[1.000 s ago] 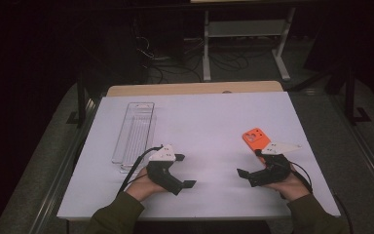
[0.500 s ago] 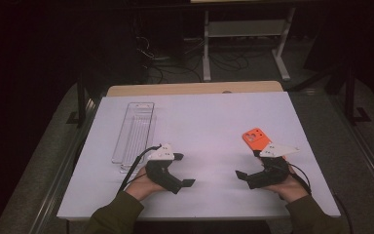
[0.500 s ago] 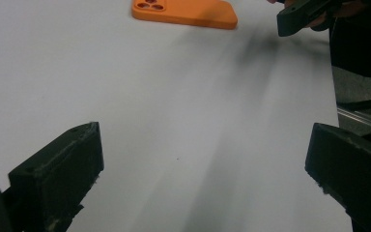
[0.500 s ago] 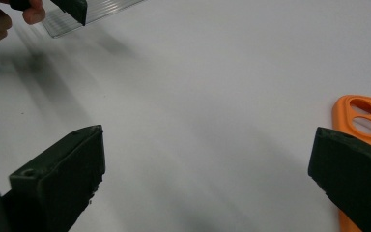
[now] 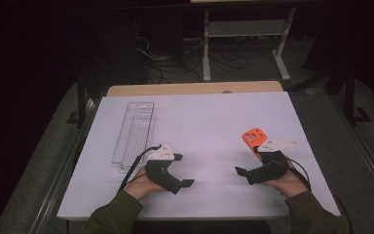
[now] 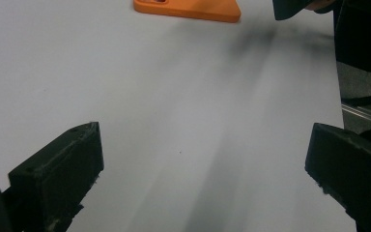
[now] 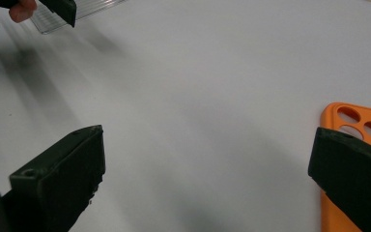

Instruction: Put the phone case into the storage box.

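An orange phone case [image 5: 253, 137] lies flat on the white table [image 5: 209, 122], at the right. My right gripper [image 5: 246, 166] rests just in front of it, held by a hand, with its jaws pointing left. In the right gripper view the case [image 7: 360, 123] lies by the right jaw, and the right gripper [image 7: 205, 154] is open over bare table. My left gripper [image 5: 182, 170] rests at the front left, pointing right. It stands open [image 6: 205, 145] with nothing between its jaws, and the case [image 6: 186, 8] lies far ahead of it.
A clear, long plastic tray [image 5: 134, 131] lies at the left, just behind the left hand; its end [image 7: 94, 7] appears at the top left in the right gripper view. A wooden strip [image 5: 195, 88] borders the table's far edge. Dark floor with cables and a metal stand lies beyond.
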Motion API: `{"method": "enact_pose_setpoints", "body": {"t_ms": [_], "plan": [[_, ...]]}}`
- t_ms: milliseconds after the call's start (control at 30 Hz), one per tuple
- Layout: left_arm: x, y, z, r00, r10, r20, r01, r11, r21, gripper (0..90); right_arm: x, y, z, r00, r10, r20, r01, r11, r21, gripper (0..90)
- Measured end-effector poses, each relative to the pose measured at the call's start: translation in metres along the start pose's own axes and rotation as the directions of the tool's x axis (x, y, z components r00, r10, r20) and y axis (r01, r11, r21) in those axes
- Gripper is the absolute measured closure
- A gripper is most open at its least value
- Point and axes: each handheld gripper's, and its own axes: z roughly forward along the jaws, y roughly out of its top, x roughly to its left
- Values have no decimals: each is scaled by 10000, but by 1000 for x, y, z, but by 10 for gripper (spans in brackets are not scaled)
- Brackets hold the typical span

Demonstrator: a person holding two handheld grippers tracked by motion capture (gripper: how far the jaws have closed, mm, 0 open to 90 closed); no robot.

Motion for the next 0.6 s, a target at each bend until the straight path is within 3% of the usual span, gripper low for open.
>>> {"method": "enact_pose_setpoints", "body": {"t_ms": [400,600], "plan": [[-1,0,-1,9998,167,-69,-168,9999,-17,0,-3,12,-1,9998,-138,108,138,9999,-39,0],[-1,0,-1,10000,-3,-17,3,9999,-148,0,-5,20,3,9997,-234,65,233,9996,148,0]]}}
